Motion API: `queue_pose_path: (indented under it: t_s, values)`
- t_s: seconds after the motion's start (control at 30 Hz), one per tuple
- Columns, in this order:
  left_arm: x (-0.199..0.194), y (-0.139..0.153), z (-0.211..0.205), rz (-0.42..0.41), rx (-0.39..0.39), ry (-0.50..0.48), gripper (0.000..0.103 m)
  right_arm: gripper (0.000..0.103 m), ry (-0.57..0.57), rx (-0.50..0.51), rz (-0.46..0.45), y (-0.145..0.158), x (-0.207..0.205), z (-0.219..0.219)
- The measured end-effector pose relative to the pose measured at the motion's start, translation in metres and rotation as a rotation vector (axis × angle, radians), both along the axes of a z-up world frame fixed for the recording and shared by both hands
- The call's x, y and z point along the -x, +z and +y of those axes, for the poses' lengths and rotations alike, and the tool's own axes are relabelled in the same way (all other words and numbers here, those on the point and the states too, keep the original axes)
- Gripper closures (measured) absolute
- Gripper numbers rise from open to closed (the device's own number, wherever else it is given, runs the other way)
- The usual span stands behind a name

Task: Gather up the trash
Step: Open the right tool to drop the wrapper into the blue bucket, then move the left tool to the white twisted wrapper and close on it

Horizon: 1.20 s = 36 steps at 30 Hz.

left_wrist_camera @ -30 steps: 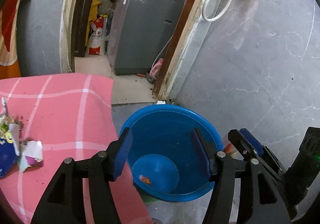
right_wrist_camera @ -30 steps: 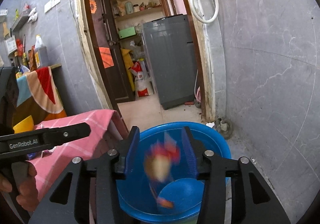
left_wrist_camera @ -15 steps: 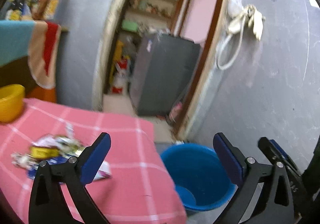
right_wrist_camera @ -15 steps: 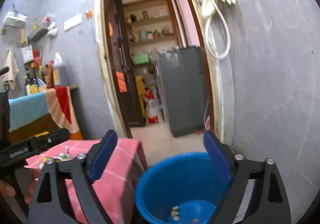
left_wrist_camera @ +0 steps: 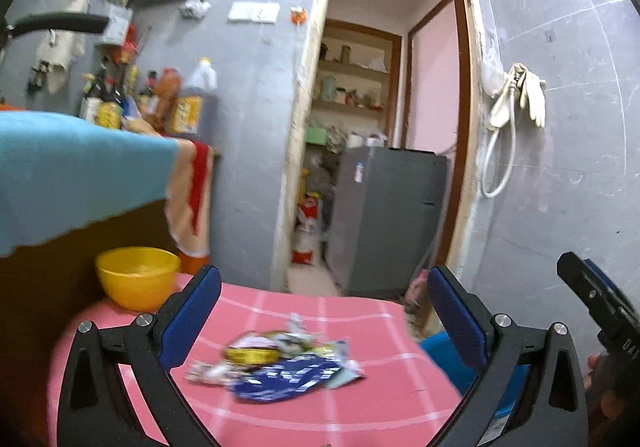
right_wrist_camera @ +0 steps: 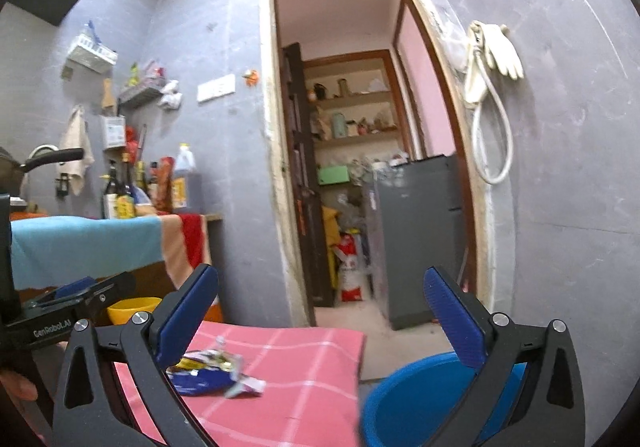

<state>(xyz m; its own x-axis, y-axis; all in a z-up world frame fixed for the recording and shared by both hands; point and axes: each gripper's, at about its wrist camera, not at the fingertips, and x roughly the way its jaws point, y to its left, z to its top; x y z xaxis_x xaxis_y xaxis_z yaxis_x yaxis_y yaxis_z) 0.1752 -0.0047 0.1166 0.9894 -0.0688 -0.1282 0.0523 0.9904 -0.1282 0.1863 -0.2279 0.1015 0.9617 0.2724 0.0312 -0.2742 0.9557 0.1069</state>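
1. We see a table [left_wrist_camera: 360,407] under a pink checked cloth, its right edge next to a blue basin [right_wrist_camera: 408,399] that sits lower, on the floor side.
2. The blue basin shows only its rim and inner wall in the right wrist view; we cannot tell what lies in it.
3. Our left gripper [left_wrist_camera: 324,311] is held above the table, jaws spread wide and empty.
4. Our right gripper [right_wrist_camera: 320,311] is likewise released, jaws wide apart with nothing between them, above the gap where the table's right edge meets the basin.
5. A yellow bowl [left_wrist_camera: 137,277] stands at the table's far left corner.
6. The trash [left_wrist_camera: 276,367], a blurred heap of wrappers with a blue packet on the near side, lies around the middle of the table, well apart from the bowl.
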Motion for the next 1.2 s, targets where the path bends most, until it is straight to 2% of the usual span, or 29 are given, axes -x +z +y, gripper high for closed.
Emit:
queue_pose_path:
  t_s: [0.2,0.4,0.6,0.83,0.97,1.13,1.2]
  values:
    - [0.019,-0.013,0.031,-0.019,-0.044,0.058,0.002,0.000,0.053,0.029,-0.016,-0.006,0.003,0.034]
    - [0.023,-0.035,0.056,0.029,-0.080,0.073,0.002,0.000,0.096,0.103,0.034,-0.020,-0.005,0.060]
    - [0.015,-0.057,0.075,0.130,-0.062,0.065,0.002,0.000,0.108,0.200,0.129,-0.041,-0.020,0.076]
    - [-0.007,-0.077,0.084,0.292,-0.032,0.068,0.002,0.000,0.115,0.262,0.228,-0.062,-0.038,0.084]
    - [-0.022,-0.083,0.088,0.384,0.005,0.062,0.002,0.000,0.121,0.324,0.331,-0.073,-0.056,0.093]
    - [-0.038,-0.091,0.087,0.459,0.004,0.045,0.003,0.000,0.144,0.395,0.459,-0.086,-0.081,0.104]
    - [-0.048,-0.095,0.089,0.487,0.006,0.034,0.007,0.000,0.158,0.413,0.495,-0.090,-0.088,0.108]
